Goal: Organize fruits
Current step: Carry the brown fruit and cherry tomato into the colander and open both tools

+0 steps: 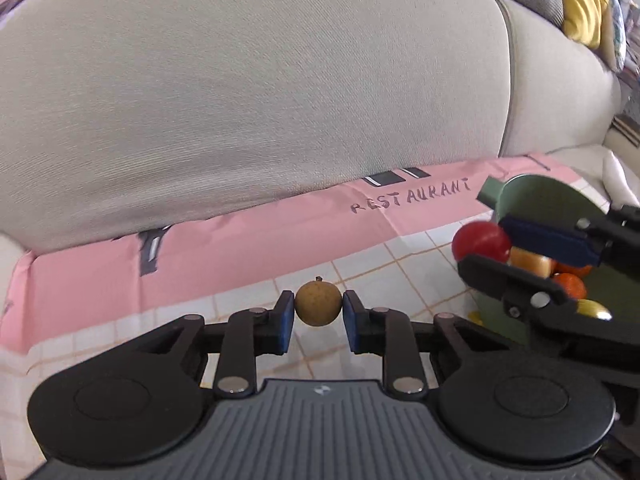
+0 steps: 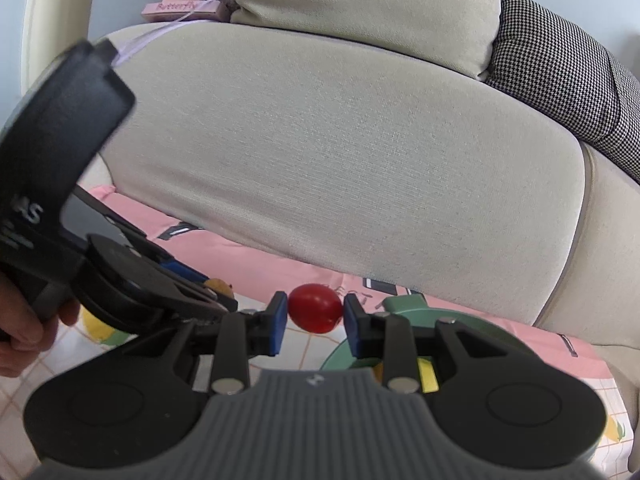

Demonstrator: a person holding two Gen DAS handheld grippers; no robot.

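Left wrist view: my left claw (image 1: pixel 319 317) pinches a brown longan (image 1: pixel 318 303); only here the green bowl's (image 1: pixel 560 200) fruit shows. Right claw (image 2: pixel 315 322) grips a red tomato (image 2: pixel 315 308) over it.

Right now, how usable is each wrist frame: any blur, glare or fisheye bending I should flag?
Left wrist view: sharp on the brown fruit in the left gripper; sofa edge bows heavily, corners dark.
Right wrist view: red fruit in the right gripper crisp, with a small highlight; the other gripper's body at left is soft and smeared; even daylight, no harsh glare.
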